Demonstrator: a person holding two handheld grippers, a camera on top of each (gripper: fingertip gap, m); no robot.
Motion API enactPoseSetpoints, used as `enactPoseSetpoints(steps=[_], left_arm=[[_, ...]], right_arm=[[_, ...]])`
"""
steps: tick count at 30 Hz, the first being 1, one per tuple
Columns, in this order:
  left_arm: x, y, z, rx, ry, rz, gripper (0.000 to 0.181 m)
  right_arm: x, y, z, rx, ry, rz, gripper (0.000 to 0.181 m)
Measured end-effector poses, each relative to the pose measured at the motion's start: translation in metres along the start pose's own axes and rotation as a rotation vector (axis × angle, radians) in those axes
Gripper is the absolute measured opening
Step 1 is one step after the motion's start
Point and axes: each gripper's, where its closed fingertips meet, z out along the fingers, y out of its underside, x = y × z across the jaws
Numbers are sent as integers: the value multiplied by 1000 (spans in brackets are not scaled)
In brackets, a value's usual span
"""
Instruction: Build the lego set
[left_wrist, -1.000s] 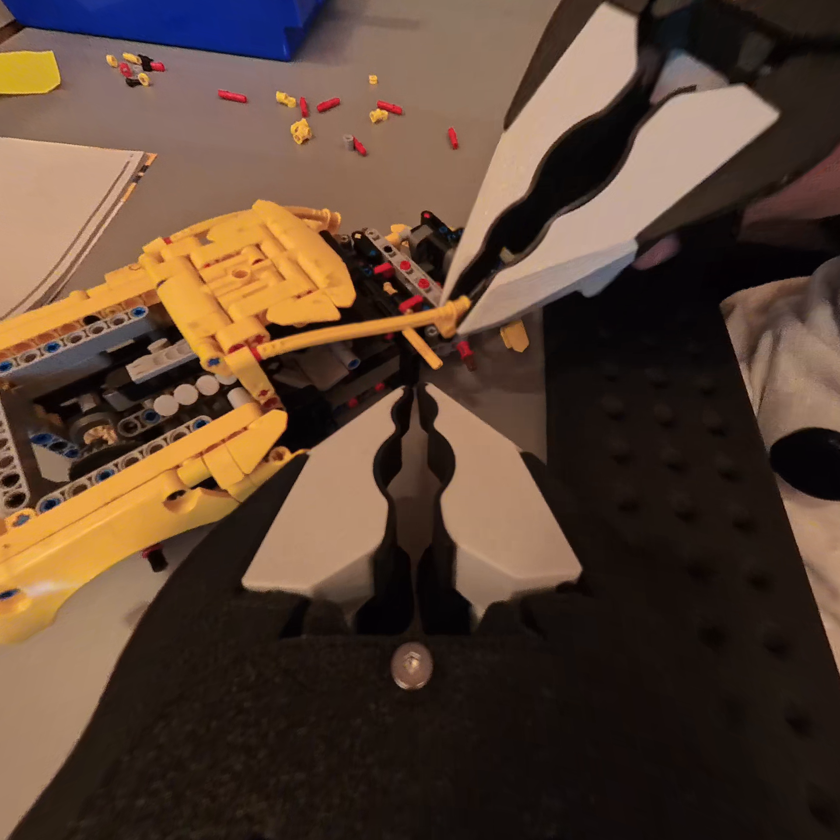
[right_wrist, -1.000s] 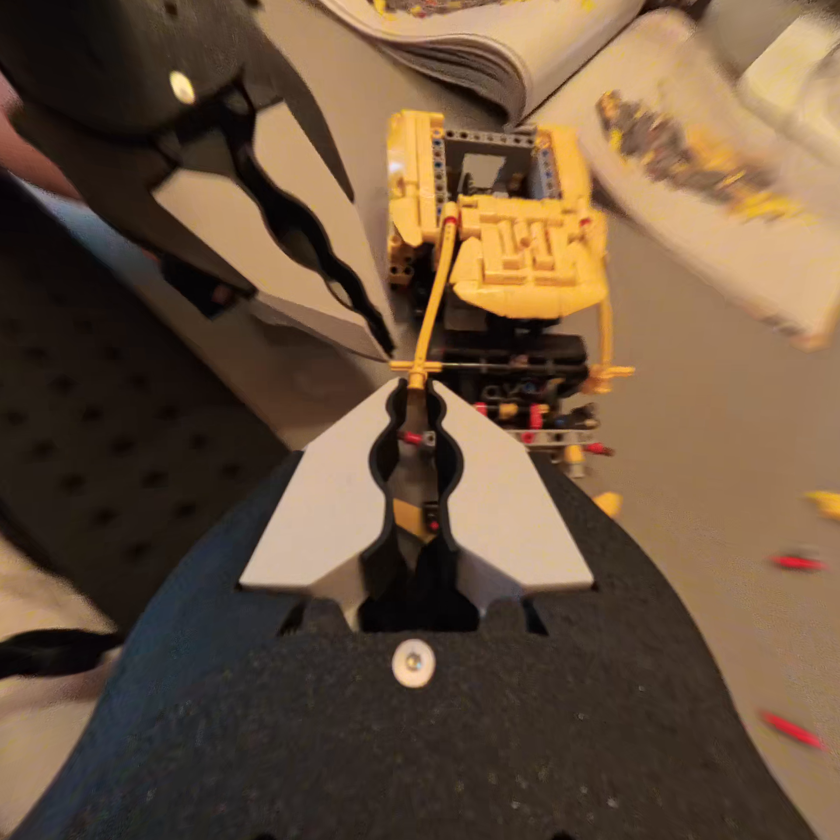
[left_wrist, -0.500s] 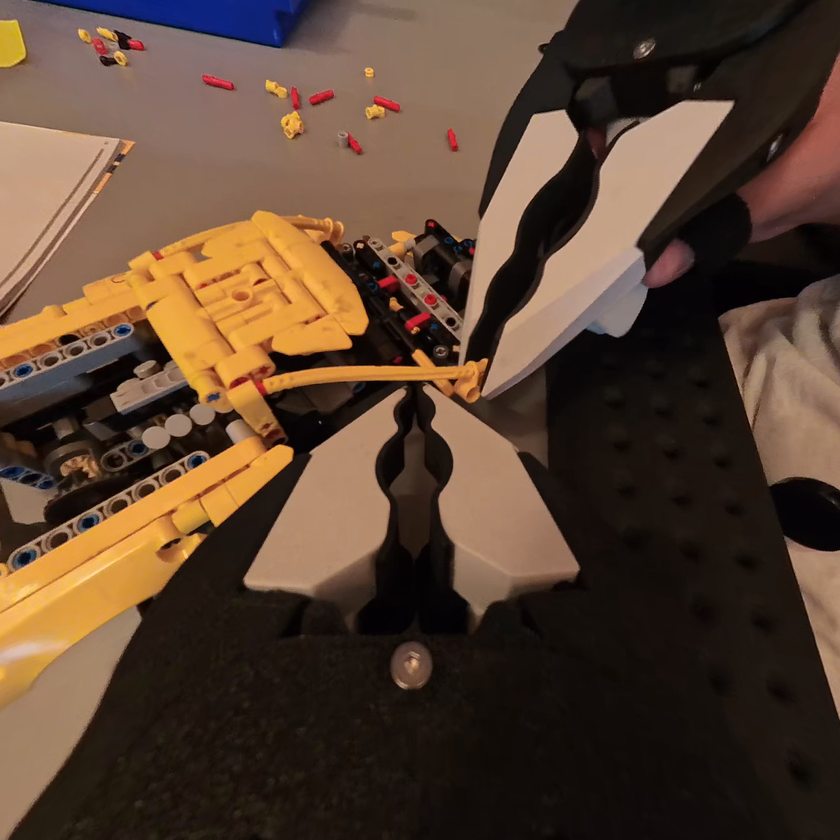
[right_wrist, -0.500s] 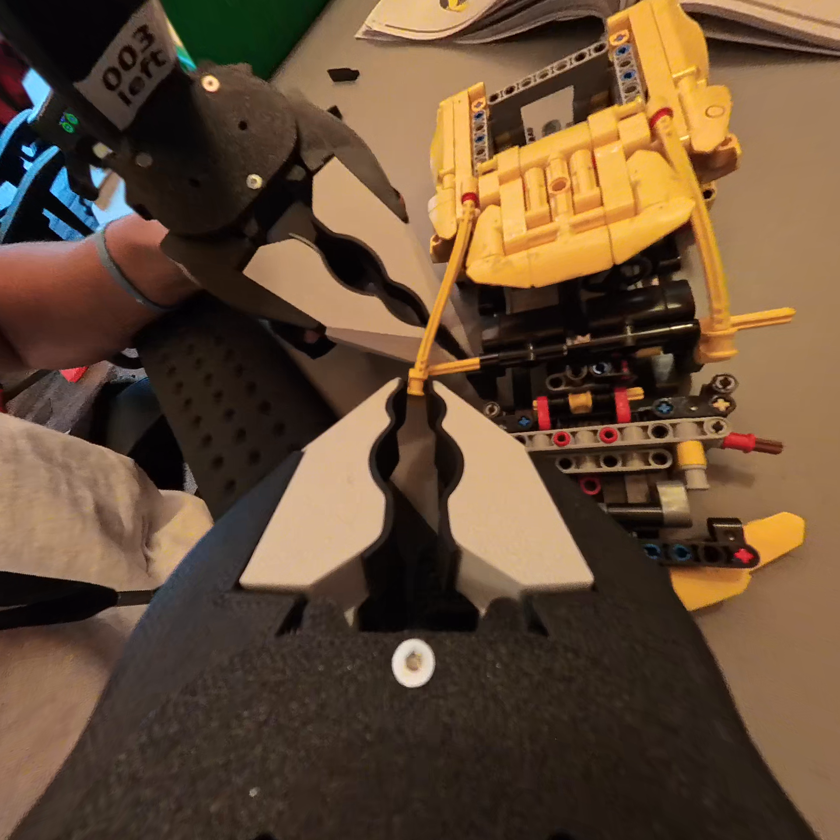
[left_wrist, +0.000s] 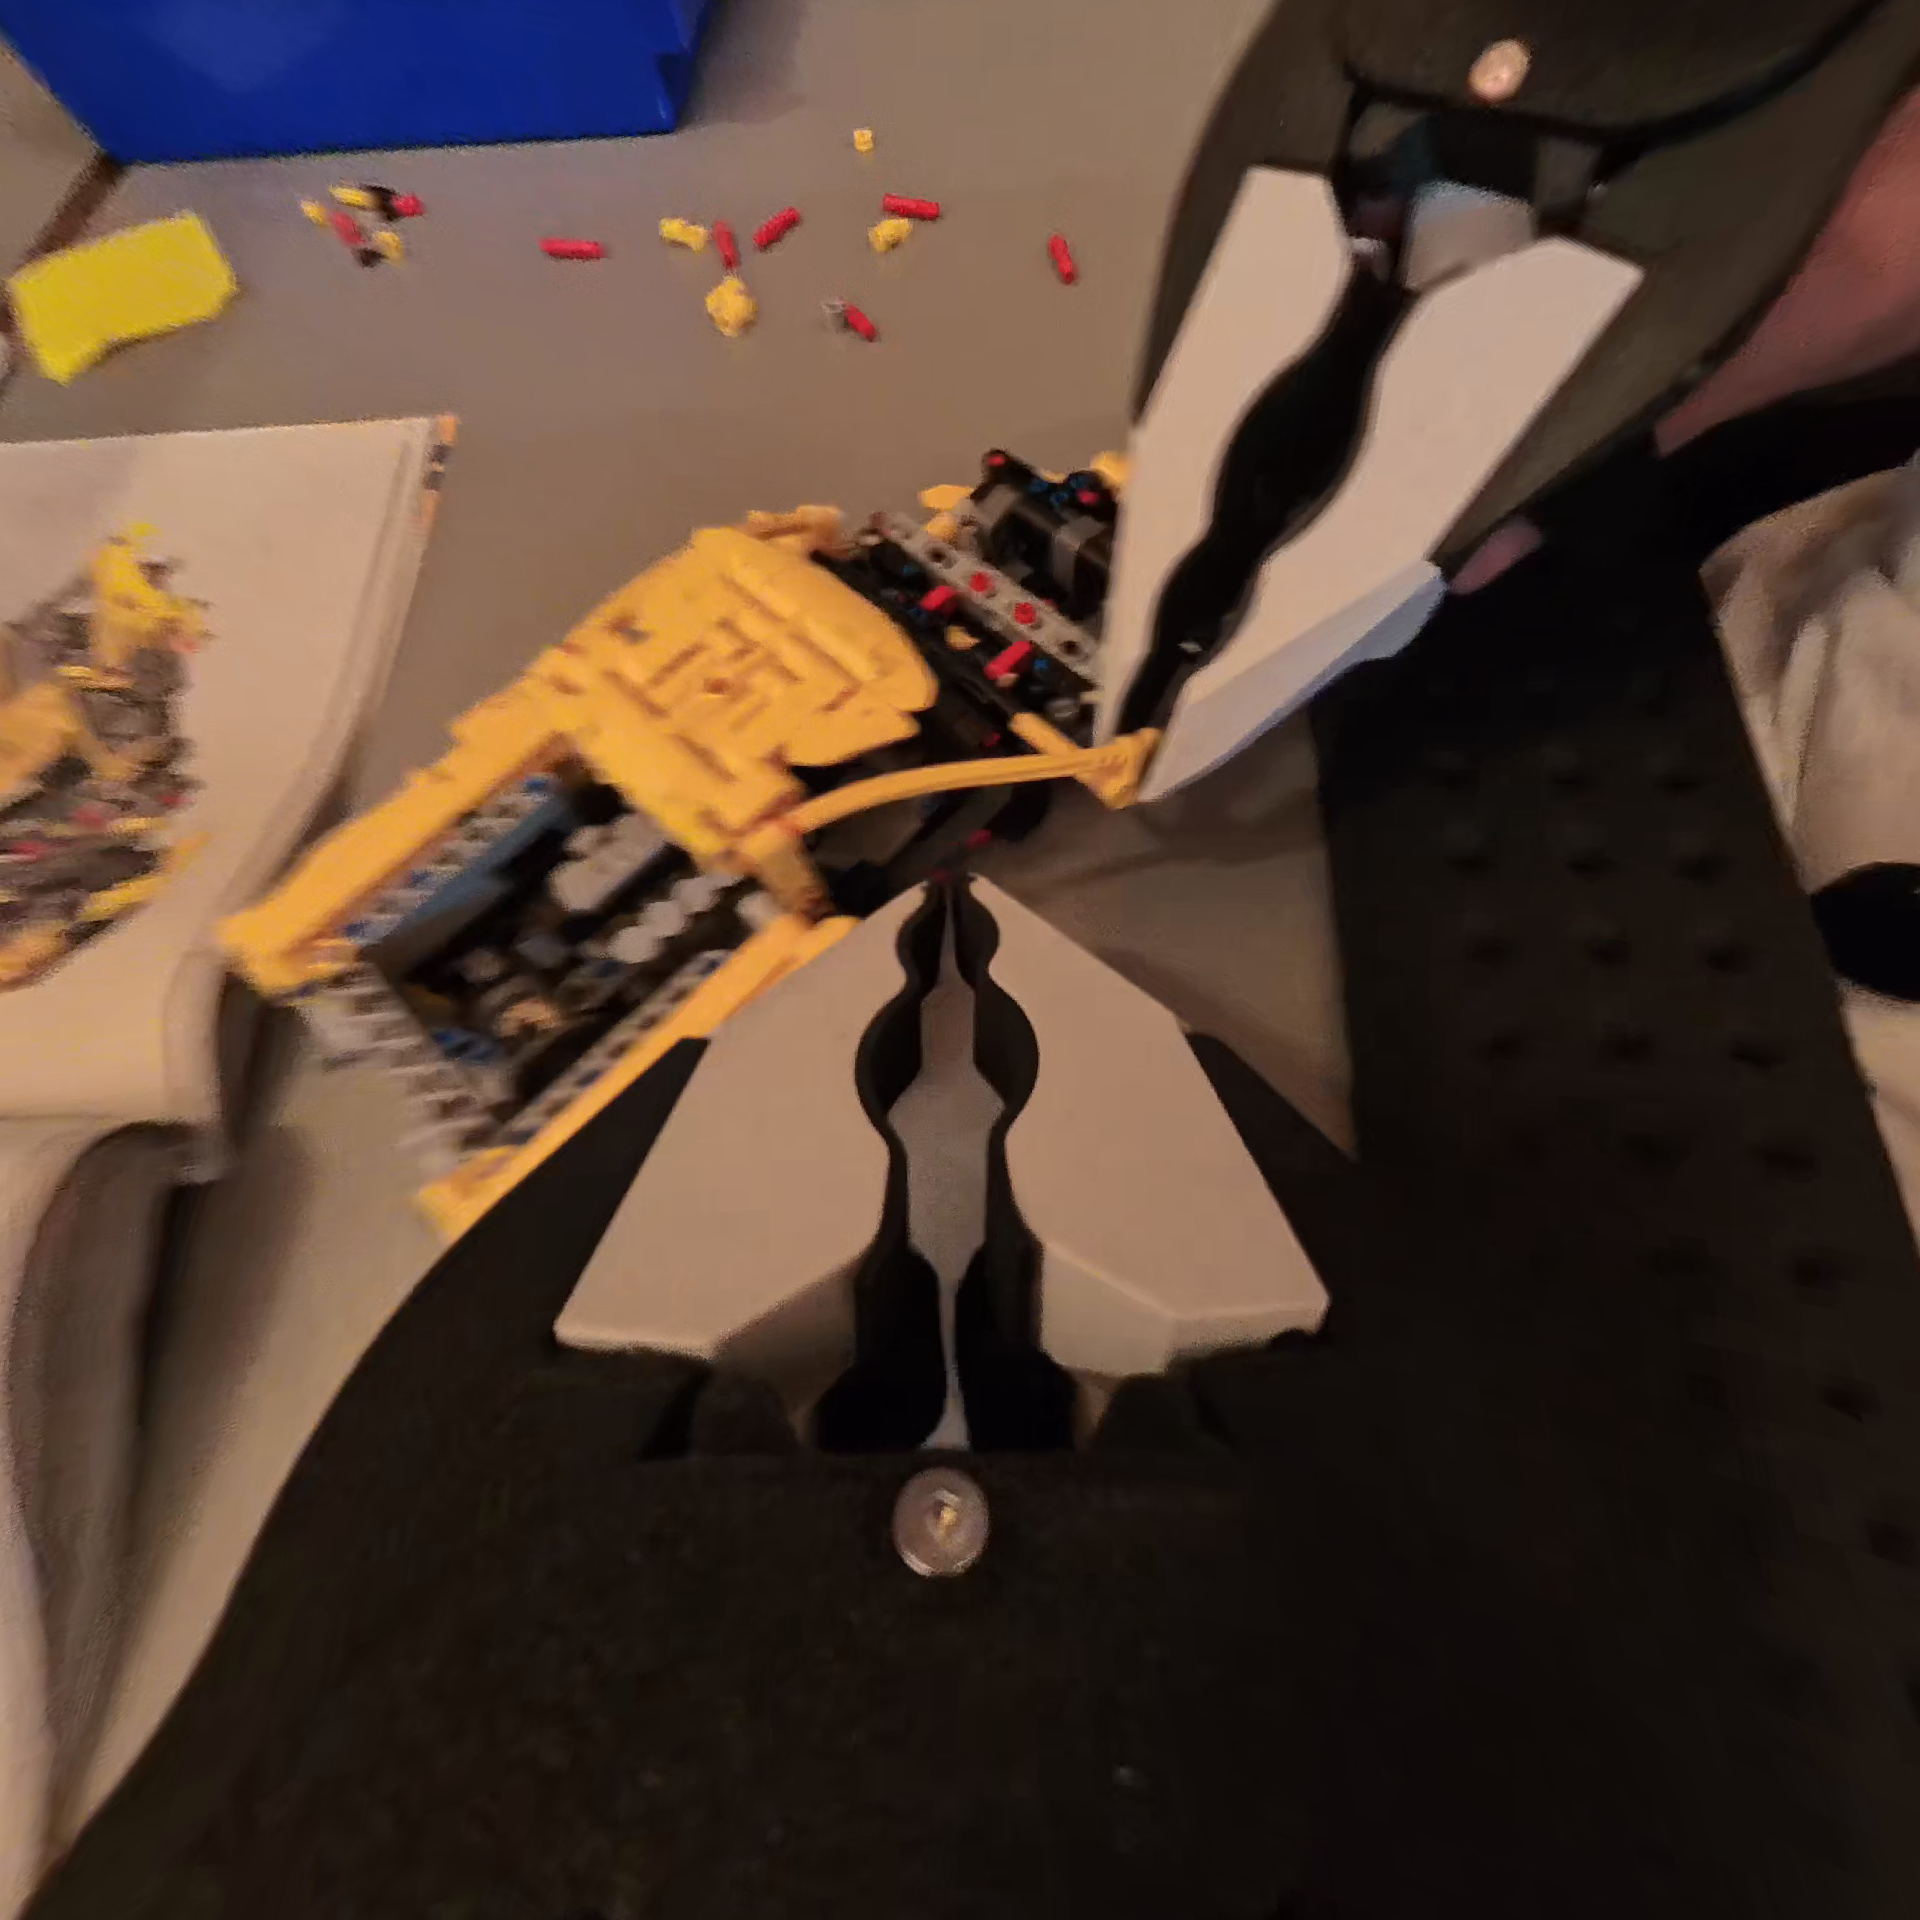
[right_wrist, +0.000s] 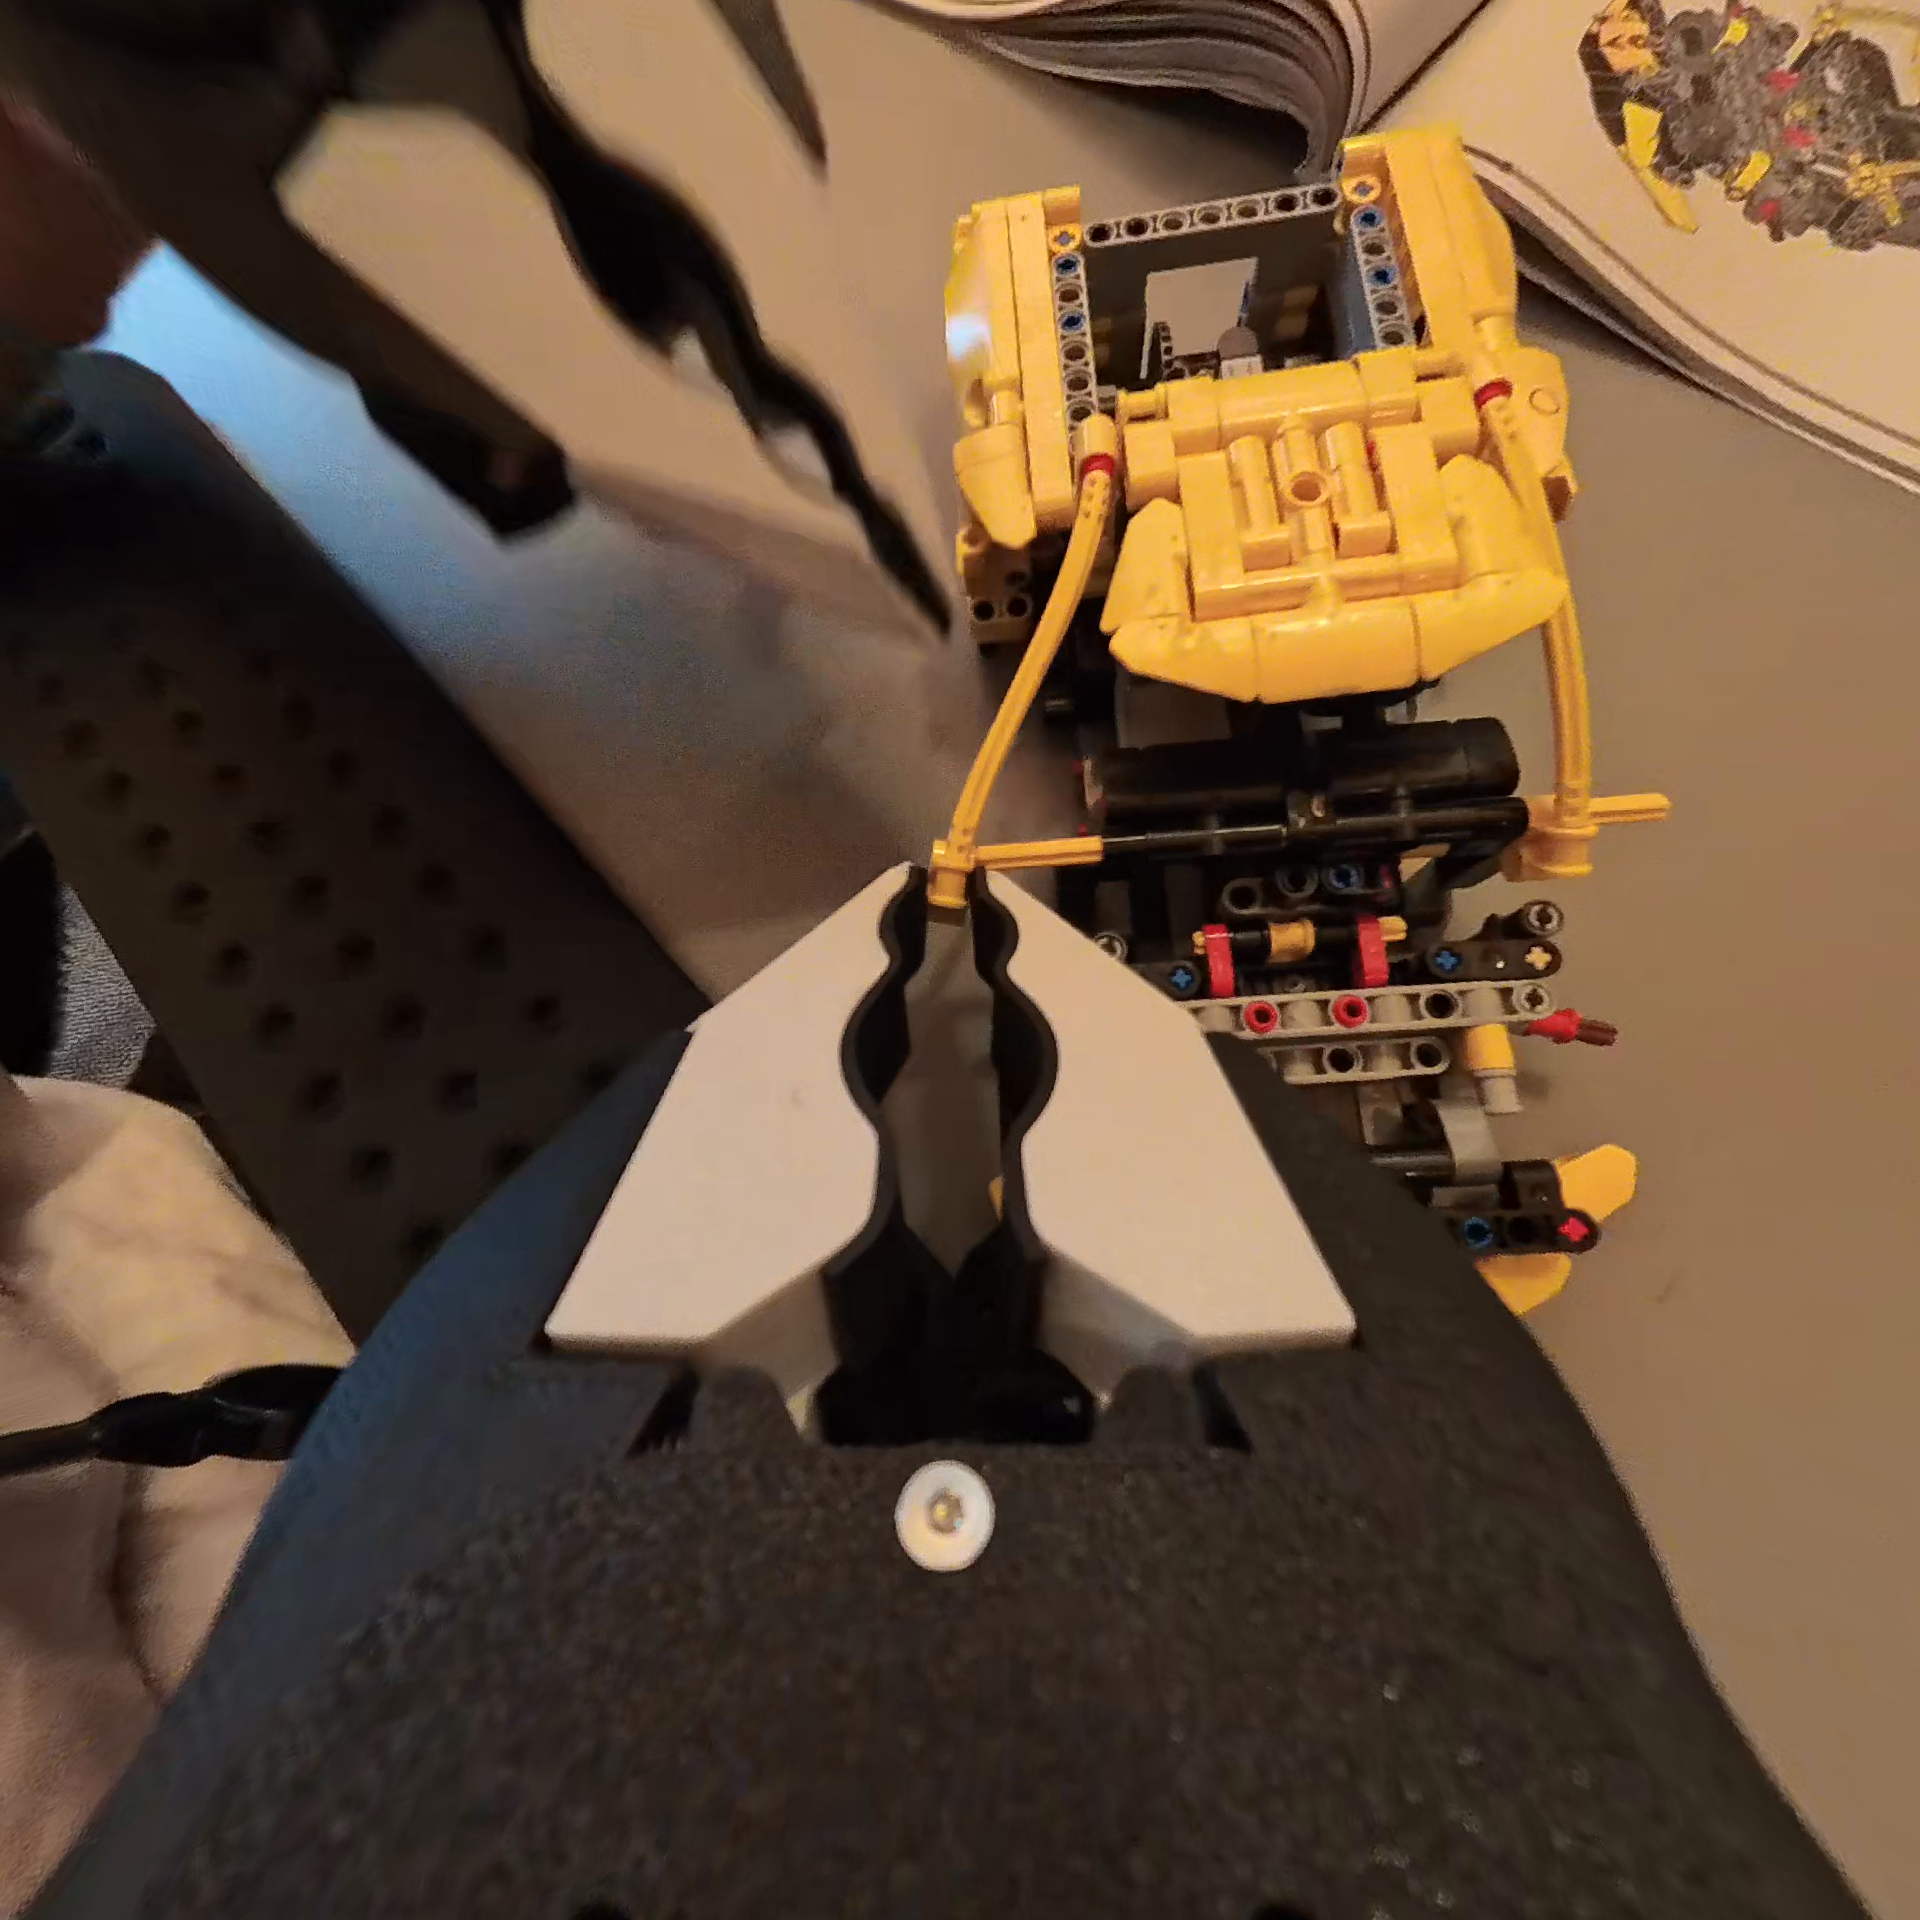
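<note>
Yellow and black lego model, part built, lying on the grey surface just beyond both grippers.

Item: yellow flexible hose, far end plugged into the model's yellow shell, near end carrying a small connector. Right gripper pinches that connector at its fingertips, jaws almost together; judged to be steering the hose end toward the yellow cross axle beside it. A matching hose on the model's right side is already seated, which suggests the aim.

Item: left gripper, jaws nearly closed, nothing visibly between them; it sits at the model's near edge, probably bracing it.

Item: loose red and yellow pins, scattered far off near a blue bin.

Item: open instruction booklet at far right, printed picture of the model; no writing can be read.
</note>
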Motion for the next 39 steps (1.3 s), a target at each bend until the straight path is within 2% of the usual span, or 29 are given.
enactPoseSetpoints(steps=[1,2,5,8,10,13,17,24,30,34,37,39], left_arm=[[-14,-5,-9,-17,-24,11,10],[-26,-11,-16,-24,-16,8,28],[-42,-31,-22,-23,175,-11,56],[-58,-21,0,-133,286,97,76],[-57,-13,15,-209,358,167,85],[-52,-17,27,-244,427,251,86],[-54,-9,35,-366,480,326,82],[-56,-5,34,-489,489,411,81],[-56,-4,33,-540,491,442,81],[-55,-4,34,-567,485,449,80],[-55,-4,33,-566,485,451,80],[-55,-4,33,-563,487,453,80]], right_arm=[[1,0,0,0,3,-1,7],[2,0,0,1,5,-7,7],[3,0,0,1,6,-42,7],[5,-1,0,3,-4,-67,7],[7,-1,0,9,-11,-74,8],[9,0,-1,18,-32,-81,8],[14,1,-3,22,-35,-89,8],[15,1,-3,4,-32,-156,7],[17,1,-3,-32,37,-257,7],[18,2,-4,-69,62,-212,7],[20,2,-4,-123,138,-305,7],[20,3,-3,-141,136,-353,7]])
